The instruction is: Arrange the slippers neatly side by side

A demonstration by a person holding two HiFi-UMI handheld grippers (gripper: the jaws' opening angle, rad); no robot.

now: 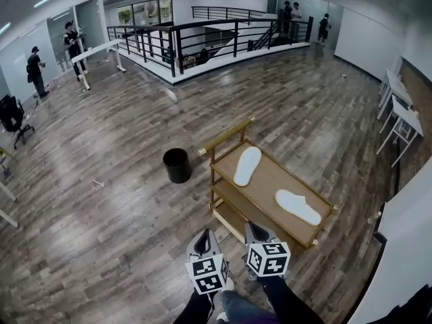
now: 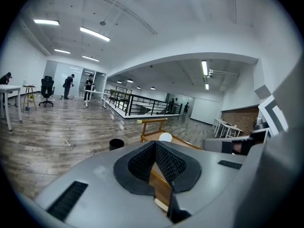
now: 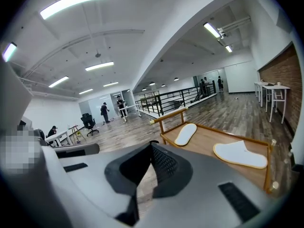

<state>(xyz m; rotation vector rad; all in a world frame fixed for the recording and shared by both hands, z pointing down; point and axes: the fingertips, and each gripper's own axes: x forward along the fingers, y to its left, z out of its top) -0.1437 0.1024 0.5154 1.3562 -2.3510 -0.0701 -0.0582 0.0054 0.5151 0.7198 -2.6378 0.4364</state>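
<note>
Head view, with both gripper views. A low wooden rack (image 1: 268, 183) (image 2: 151, 128) (image 3: 208, 140) stands on the plank floor (image 1: 121, 214), set at a slant, with a raised rail (image 1: 226, 136) at its far left end.

Container 1, top tray of the rack: a shallow rimmed tray that holds two white slippers and nothing else that can be seen. The far slipper (image 1: 247, 165) (image 2: 165, 137) (image 3: 185, 134) lies near the rail end, lengthwise toward the far side. The near slipper (image 1: 298, 206) (image 3: 240, 155) lies toward the right end, turned at an angle to the first. The two are well apart, not side by side, with bare wood between them.

Lower shelf (image 1: 229, 214): only its near left edge shows; its contents cannot be told.

Container 2, bin (image 1: 177, 165) (image 2: 116, 144): a black round bin upright on the floor, just left of the rack and apart from it. Its inside is dark, so its contents cannot be told.

Left gripper (image 1: 204, 239) (image 2: 154, 144): held over the floor at the near side of the rack, jaws together at the tips, nothing between them.

Right gripper (image 1: 255, 229) (image 3: 151, 145): beside the left one, over the rack's near corner, jaws together, nothing between them. Neither gripper touches a slipper.
</note>
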